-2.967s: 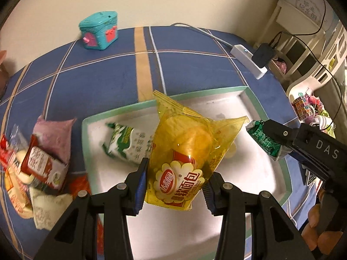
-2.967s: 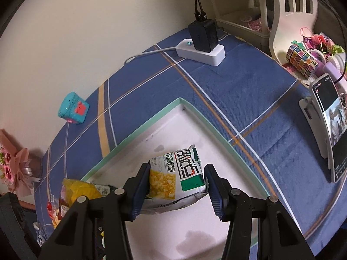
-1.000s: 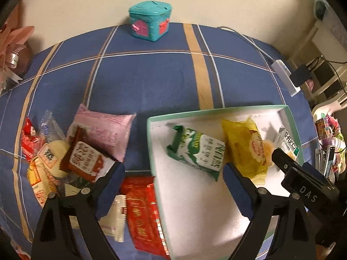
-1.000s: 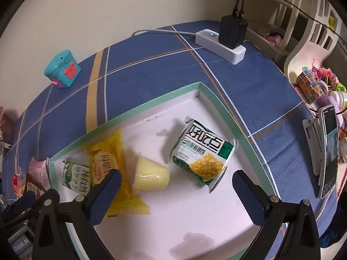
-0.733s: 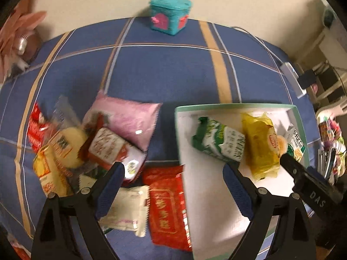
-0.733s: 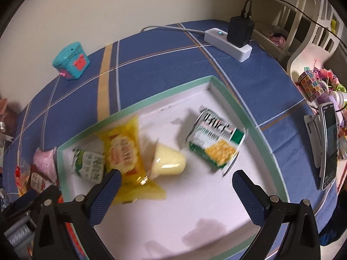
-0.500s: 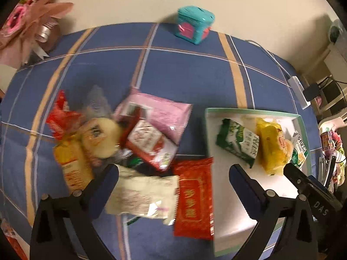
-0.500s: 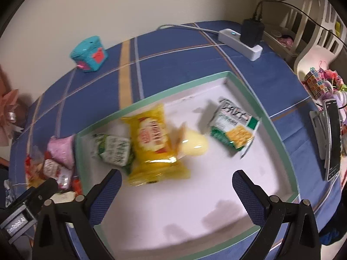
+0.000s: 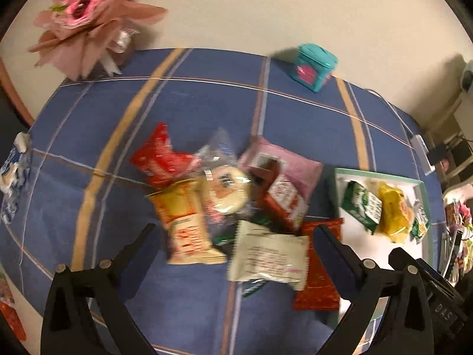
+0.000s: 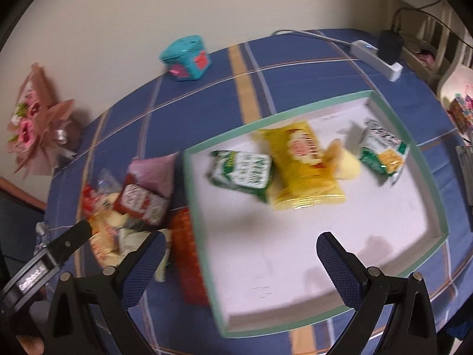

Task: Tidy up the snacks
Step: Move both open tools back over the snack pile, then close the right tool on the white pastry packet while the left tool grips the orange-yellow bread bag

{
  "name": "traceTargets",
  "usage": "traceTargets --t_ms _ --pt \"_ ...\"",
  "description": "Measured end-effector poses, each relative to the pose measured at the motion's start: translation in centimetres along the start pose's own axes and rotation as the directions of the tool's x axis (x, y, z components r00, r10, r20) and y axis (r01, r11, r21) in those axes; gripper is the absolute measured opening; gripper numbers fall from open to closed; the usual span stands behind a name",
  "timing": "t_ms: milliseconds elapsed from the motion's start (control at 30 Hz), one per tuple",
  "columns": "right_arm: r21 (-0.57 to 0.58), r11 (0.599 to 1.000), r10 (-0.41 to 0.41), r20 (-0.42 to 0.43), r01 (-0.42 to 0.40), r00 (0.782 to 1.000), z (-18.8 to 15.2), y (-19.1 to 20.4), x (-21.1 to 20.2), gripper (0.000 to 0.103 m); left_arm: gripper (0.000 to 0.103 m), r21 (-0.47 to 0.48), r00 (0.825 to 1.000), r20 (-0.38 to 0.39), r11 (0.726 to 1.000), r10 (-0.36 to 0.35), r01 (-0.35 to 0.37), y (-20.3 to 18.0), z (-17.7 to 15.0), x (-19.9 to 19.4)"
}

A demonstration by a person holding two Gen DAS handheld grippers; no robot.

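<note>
My left gripper (image 9: 233,230) stands wide open and empty above a heap of snacks on the blue checked cloth. A white packet (image 9: 266,257), a cream and orange packet (image 9: 186,227) and a flat red packet (image 9: 316,272) lie under it. A wrapped round bun (image 9: 227,189) and a pink packet (image 9: 283,165) lie farther back. My right gripper (image 10: 239,242) is also open and empty, over the left part of the white tray (image 10: 266,121). In the tray lie a green packet (image 10: 242,171), a yellow packet (image 10: 304,165), a pale jelly cup (image 10: 348,165) and a corn packet (image 10: 384,153).
A teal box (image 9: 314,69) sits at the table's far edge by the wall. A pink flower bouquet (image 9: 88,20) leans at the far left. A power strip (image 10: 381,56) with a plug lies at the far right. A crumpled wrapper (image 9: 14,159) lies at the left edge.
Both grippers have let go of their packets, which now lie in the tray. My left gripper has swung left from the tray to over the heap. The right gripper drew back and left.
</note>
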State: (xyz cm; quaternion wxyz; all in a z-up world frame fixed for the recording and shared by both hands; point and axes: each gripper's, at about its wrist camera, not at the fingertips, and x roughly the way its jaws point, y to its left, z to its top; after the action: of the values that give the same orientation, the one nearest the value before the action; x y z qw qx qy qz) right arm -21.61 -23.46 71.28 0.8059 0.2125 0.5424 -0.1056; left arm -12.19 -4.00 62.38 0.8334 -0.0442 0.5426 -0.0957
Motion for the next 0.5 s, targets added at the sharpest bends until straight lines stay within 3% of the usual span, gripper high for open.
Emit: traceTargets --t_ms 100,133,333,400,433,500 --pt "-0.055 0.998 -0.005 0.004 0.005 1.000 -0.4 1.7 0.0 0.103 0.101 -0.051 1.000 0.000 0.999 0.000 0.000 2.7 -1.5 0.9" --pt "-0.076 0.997 -0.004 0.006 0.005 1.000 -0.6 2.4 0.1 0.103 0.101 -0.066 1.000 0.001 0.998 0.007 -0.007 3.6 -2.4 3.2" --pt "-0.109 0.993 0.034 -0.006 -0.034 0.999 -0.8 4.8 0.8 0.103 0.101 -0.170 1.000 0.010 0.985 0.014 -0.012 10.7 -4.1 -2.9" --pt "-0.122 0.992 0.043 -0.012 -0.044 0.999 -0.9 5.7 1.1 0.103 0.102 -0.202 1.000 0.003 0.979 0.016 -0.015 11.9 -4.7 -2.7" --pt "-0.131 0.990 0.049 -0.015 -0.051 0.999 -1.0 6.2 1.3 0.103 0.102 -0.223 1.000 -0.013 0.974 0.027 -0.029 12.5 -4.7 -0.2" --pt "-0.144 0.987 0.074 -0.025 -0.077 0.997 -1.1 7.1 1.6 0.103 0.102 -0.247 0.998 -0.039 0.968 0.046 -0.054 14.4 -5.4 -1.5"
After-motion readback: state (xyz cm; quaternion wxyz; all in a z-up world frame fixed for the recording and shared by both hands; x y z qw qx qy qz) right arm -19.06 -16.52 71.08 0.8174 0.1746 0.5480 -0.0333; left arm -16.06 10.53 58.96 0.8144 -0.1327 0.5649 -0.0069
